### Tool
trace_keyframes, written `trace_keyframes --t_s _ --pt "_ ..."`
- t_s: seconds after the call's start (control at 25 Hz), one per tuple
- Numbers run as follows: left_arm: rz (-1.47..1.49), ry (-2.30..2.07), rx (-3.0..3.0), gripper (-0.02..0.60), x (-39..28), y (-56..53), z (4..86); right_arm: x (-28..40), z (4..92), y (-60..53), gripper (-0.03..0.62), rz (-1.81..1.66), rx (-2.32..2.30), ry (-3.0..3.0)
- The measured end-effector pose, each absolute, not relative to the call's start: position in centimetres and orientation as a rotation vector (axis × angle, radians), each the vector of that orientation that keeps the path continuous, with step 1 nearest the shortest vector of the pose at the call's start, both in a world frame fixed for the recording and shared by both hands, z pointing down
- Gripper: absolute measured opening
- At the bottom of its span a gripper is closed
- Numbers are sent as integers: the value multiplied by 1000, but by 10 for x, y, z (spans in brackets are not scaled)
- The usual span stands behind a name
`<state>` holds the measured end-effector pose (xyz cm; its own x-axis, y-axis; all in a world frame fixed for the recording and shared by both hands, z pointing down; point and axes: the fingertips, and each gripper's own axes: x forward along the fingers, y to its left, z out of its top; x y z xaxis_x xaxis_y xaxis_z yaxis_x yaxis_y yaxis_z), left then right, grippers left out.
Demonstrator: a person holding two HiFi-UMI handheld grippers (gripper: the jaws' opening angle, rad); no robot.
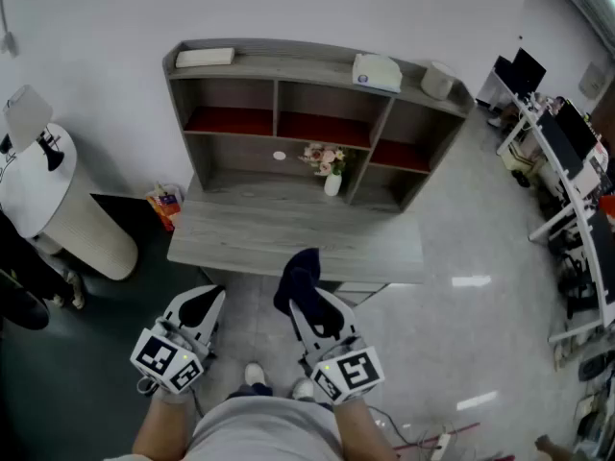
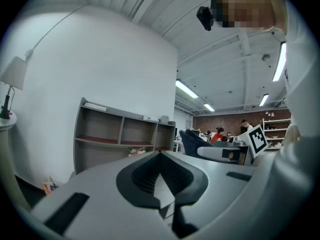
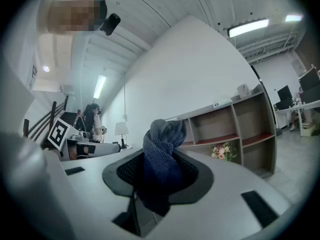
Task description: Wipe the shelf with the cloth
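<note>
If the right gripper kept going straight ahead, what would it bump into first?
Most likely the shelf: the right gripper, shut on the cloth, points level at it. Whether it clears the desk in front is unclear.

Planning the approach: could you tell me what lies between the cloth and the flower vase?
Only bare grey desktop, in the head view; the right gripper holds the cloth.

Head view looked steeply down from overhead, shelf (image 1: 288, 65) well ahead. Both gripper views looked level along jaws, low, sharing that shelf.
</note>
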<state>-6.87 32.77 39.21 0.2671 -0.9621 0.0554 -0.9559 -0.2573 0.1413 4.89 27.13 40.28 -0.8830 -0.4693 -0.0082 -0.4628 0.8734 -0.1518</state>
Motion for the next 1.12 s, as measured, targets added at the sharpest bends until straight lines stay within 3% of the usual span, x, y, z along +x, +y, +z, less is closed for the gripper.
trace_keyframes --t_s 1.12 --pt "-158 -1606 2394 14 -149 270 425 -20 439 208 133 -391 -921 2917"
